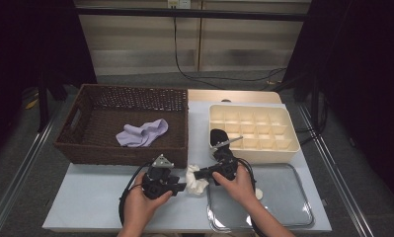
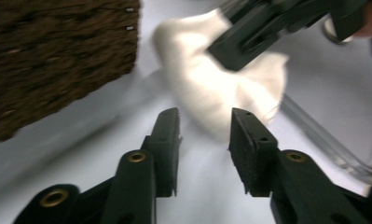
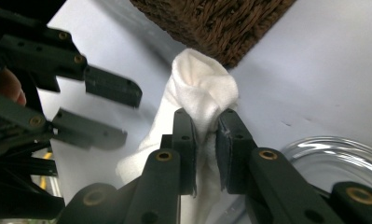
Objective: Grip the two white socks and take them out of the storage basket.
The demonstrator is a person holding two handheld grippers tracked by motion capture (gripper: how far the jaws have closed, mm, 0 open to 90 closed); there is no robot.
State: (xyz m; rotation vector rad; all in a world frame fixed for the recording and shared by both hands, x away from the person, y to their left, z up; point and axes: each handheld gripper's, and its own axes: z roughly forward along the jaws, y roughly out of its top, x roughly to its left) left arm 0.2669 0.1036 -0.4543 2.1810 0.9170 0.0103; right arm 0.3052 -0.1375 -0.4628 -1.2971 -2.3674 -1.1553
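A white sock lies crumpled on the pale table between my two grippers, just in front of the wicker basket. My right gripper comes in from the right, and in the right gripper view its jaws are shut on a fold of the sock. My left gripper points at the sock from the left. Its jaws stand open with bare table between them, and the sock is just beyond their tips. The right gripper shows there pressed on the sock's far side.
A brown wicker basket at the back left holds a lilac sock. A cream divider box at the back right has a black sock at its near left corner. A clear tray lies under the right forearm.
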